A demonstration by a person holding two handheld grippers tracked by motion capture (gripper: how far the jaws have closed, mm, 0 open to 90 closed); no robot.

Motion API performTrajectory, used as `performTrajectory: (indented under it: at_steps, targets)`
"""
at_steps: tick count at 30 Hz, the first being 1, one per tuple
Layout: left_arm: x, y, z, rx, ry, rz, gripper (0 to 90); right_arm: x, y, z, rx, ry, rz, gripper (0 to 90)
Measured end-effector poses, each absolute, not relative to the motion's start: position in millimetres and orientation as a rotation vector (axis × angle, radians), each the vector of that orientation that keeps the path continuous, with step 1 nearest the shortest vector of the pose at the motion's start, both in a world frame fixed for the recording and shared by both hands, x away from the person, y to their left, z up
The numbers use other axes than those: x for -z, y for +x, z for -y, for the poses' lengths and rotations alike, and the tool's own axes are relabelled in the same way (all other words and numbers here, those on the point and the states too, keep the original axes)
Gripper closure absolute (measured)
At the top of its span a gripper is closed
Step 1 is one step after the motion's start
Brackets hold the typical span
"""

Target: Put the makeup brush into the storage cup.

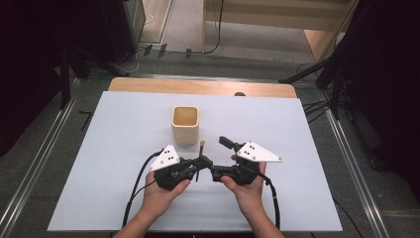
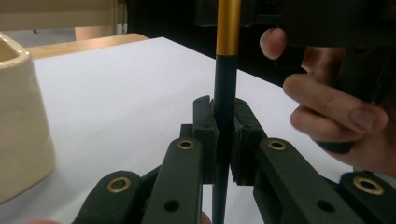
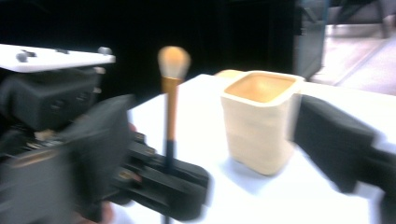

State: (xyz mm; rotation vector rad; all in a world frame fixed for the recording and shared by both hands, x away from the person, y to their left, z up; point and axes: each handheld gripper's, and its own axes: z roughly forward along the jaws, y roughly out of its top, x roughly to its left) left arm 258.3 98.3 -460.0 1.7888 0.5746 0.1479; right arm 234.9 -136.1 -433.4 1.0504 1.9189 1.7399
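Left tongs [image 1: 197,166] clamped tight, right tongs [image 1: 214,173] spread wide, tips nearly touching.

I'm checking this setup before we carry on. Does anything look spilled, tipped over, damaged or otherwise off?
Nothing stands out. The cream cup stands upright and looks empty on the white table. The left gripper is shut on the makeup brush, holding it upright with the bristles up. The right gripper is open beside it. Nothing is spilled.

High view: even overhead light, white table [image 1: 124,148] bright, surroundings dark, shadows soft and short. Left gripper view: sharp at centre, near cup [image 2: 18,126] soft. Right gripper view: heavy motion blur throughout.
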Motion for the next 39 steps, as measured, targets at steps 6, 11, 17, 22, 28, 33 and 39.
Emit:
performTrajectory:
  at_steps: [6, 11, 17, 22, 28, 33, 39]
  targets:
    - [461, 261, -103, -0.163, 1.788, -0.584, 84.1, 434, 237, 164, -1.703, 1.062, -1.847, 0.0]
    - [460, 263, -106, -0.176, 1.785, -0.592, 84.1, 439, 237, 185, -1.669, 1.100, -1.815, 0.0]
    - [459, 266, -111, -0.206, 1.778, -0.588, 84.2, 451, 236, 204, -1.606, 1.125, -1.822, 0.0]
    - [457, 269, -116, -0.214, 1.761, -0.600, 84.2, 463, 230, 225, -1.568, 1.146, -1.851, 0.0]
    - [454, 274, -119, -0.225, 1.749, -0.614, 84.2, 472, 220, 251, -1.504, 1.177, -1.850, 0.0]
    - [450, 277, -121, -0.238, 1.741, -0.622, 84.2, 478, 213, 267, -1.472, 1.191, -1.841, 0.0]
    - [444, 285, -124, -0.265, 1.730, -0.633, 84.2, 485, 204, 281, -1.433, 1.202, -1.850, 0.0]
